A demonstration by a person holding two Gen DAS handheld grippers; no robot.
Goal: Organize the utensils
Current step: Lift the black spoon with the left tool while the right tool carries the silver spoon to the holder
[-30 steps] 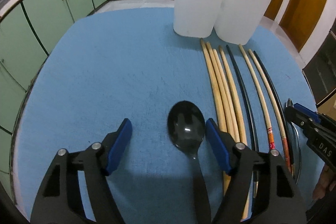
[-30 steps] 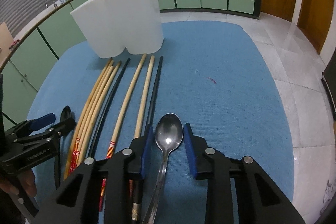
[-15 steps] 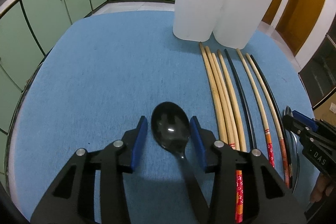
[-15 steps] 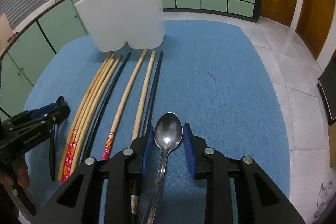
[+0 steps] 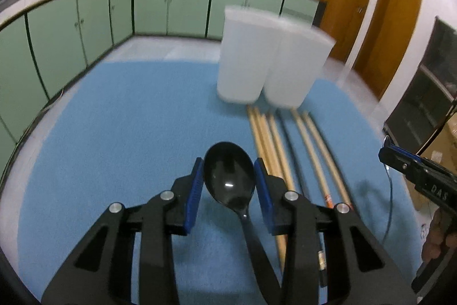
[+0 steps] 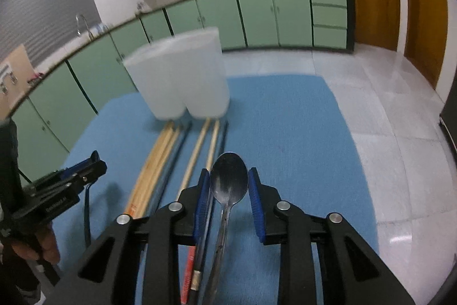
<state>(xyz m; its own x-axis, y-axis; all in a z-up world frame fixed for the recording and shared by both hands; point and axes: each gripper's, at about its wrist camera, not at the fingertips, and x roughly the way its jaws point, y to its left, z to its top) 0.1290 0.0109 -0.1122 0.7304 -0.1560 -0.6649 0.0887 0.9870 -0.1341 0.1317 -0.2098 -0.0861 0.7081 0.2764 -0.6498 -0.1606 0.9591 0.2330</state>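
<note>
Gripping left: left gripper had just been closing; its blue pads clamped the black spoon, bowl forward, above the blue table.
Right gripper: pads pinched the metal spoon.
Chopsticks: lay side by side mid-table.
White holders: stood together near the far edge.

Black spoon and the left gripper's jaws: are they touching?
Touching. The left wrist view shows both blue pads of the left gripper pressed against the bowl edges of the black spoon, having just closed.
</note>
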